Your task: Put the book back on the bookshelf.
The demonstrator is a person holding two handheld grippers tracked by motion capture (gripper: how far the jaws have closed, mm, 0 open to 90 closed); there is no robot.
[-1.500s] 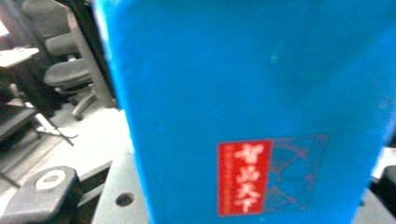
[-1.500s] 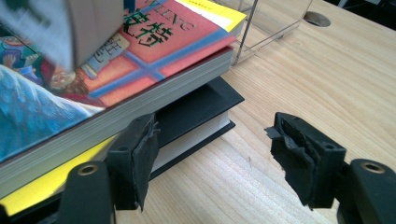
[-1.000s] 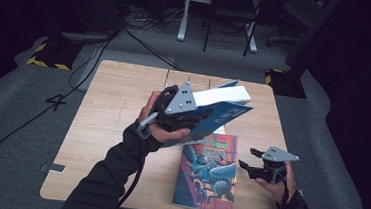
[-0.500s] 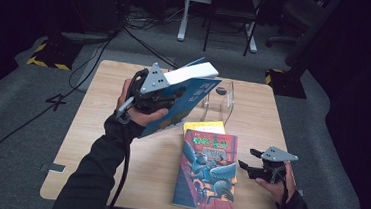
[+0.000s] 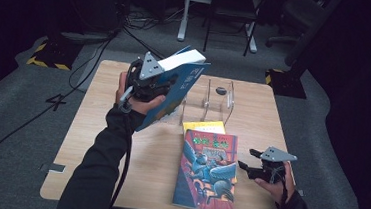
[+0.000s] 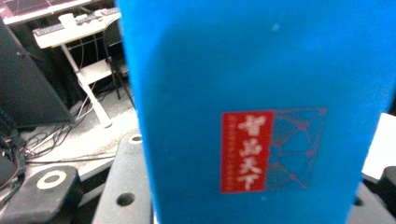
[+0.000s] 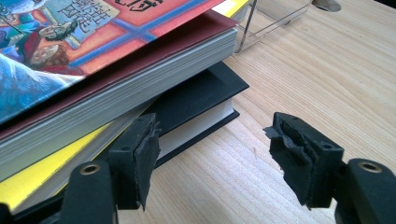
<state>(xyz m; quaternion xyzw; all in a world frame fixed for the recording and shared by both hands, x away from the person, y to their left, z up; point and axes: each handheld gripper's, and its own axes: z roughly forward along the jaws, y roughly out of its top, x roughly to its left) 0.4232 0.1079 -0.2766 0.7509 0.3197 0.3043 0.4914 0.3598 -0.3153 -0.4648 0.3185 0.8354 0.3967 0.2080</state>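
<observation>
Left claw (image 5: 151,84) clamps blue book (image 5: 174,91), holding it tilted in air above far left part of bench (image 5: 90,142), just left of clear stand (image 5: 219,99). Right claw (image 5: 251,167) rests low at near right, jaws apart, nothing between them, just right of book stack (image 5: 207,171) lying flat at near centre.

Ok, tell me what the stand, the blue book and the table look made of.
Stand: clear acrylic or similar plastic, glossy; the table shows through its panels. Blue book: paper pages with a card cover, smooth and probably matte; white page block at the top edge. Table: light wood or wood-look laminate; grain lines show in the right gripper view.
</observation>
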